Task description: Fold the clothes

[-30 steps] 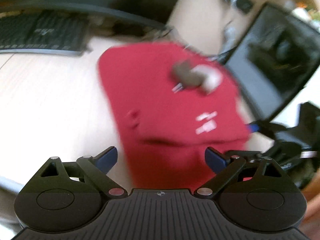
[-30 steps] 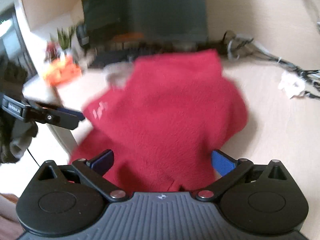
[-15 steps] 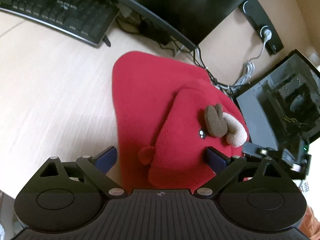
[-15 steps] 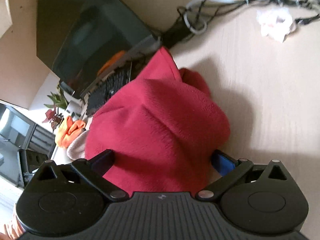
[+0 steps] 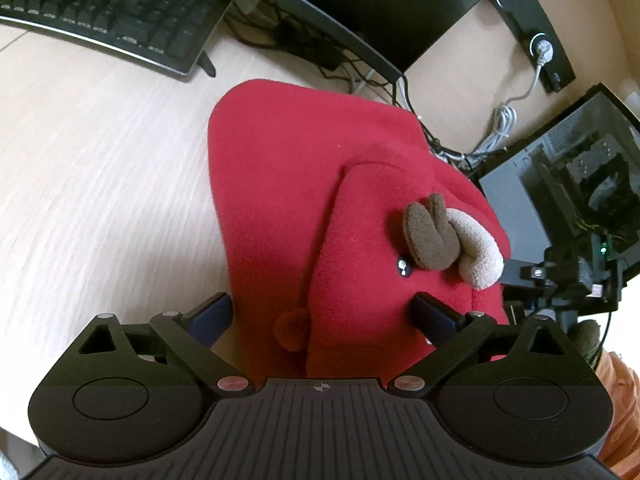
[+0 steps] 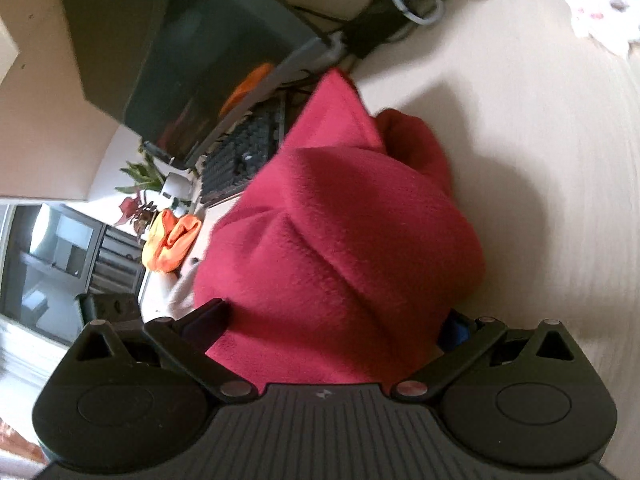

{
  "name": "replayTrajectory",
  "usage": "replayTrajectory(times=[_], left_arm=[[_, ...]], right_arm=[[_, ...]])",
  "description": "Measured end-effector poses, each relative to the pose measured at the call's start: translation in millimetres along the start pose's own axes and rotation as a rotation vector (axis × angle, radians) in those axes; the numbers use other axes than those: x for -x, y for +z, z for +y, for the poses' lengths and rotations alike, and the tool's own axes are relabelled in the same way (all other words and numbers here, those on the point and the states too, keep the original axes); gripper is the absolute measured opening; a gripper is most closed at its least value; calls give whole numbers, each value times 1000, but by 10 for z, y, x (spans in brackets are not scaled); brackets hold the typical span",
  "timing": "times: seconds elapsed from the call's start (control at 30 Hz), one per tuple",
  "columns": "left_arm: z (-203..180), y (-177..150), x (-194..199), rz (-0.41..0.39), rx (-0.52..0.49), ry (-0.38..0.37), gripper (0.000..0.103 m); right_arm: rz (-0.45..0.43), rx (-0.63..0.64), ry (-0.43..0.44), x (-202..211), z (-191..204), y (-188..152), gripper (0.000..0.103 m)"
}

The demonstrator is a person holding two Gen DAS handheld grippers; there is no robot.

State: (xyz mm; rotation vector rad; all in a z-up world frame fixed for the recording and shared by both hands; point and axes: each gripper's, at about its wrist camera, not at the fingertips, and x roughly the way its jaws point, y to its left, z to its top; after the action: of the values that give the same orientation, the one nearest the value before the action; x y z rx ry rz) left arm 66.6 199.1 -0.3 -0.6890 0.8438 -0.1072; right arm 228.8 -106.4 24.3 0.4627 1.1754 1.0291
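Desk is pretty cluttered at the back. From the left wrist view there's a black keyboard [image 5: 108, 16] at the far left, a big dark monitor [image 5: 360, 4] behind the garment, and a tangle of cables [image 5: 448, 148] running along the wall right up against the fabric's far edge. An open computer case [image 5: 560, 200] sits off to the right, close to the garment's side. The right wrist view also picks up an orange cloth [image 6: 172, 240] and a small plant [image 6: 140, 188] further off on the left, plus a crumpled white tissue [image 6: 596, 20] well apart at the top right.

The red fleece garment [image 5: 304, 184] lies bunched on the light wood desk [image 5: 88, 168], one layer flopped over another. The left gripper [image 5: 320, 316] has its fingers spread wide, with the near edge of the fleece sitting between them, and the right fingertip is pressed against the fabric. The right gripper [image 6: 332, 320] is spread wide too, fleece filling the gap between its fingers and humping up in front of it.

Fabric is soft, fuzzy and thick, with rounded folds and a stitched seam. On top there's a brown ear [image 5: 430, 236] and a beige curled horn [image 5: 480, 256], a small shiny bead eye, and a little red pompom [image 5: 292, 326] near the left gripper.
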Motion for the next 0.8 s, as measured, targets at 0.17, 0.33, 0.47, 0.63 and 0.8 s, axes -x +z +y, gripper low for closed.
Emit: replayTrajectory(times=[0.17, 0.33, 0.47, 0.63, 0.8], left_arm=[[37, -8, -27, -3, 8, -22, 101], [70, -6, -38, -13, 48, -65, 100], [61, -2, 17, -26, 47, -80, 100], [51, -47, -4, -8, 49, -69, 100], [75, -55, -66, -26, 86, -87, 101]], right_arm=[[-52, -68, 2, -16, -180, -1, 103], [-86, 33, 45, 21, 116, -27, 103], [-52, 168, -72, 39, 293, -31, 103], [-34, 50, -82, -40, 13, -38, 103], [-8, -53, 48, -220, -177, 12, 103]])
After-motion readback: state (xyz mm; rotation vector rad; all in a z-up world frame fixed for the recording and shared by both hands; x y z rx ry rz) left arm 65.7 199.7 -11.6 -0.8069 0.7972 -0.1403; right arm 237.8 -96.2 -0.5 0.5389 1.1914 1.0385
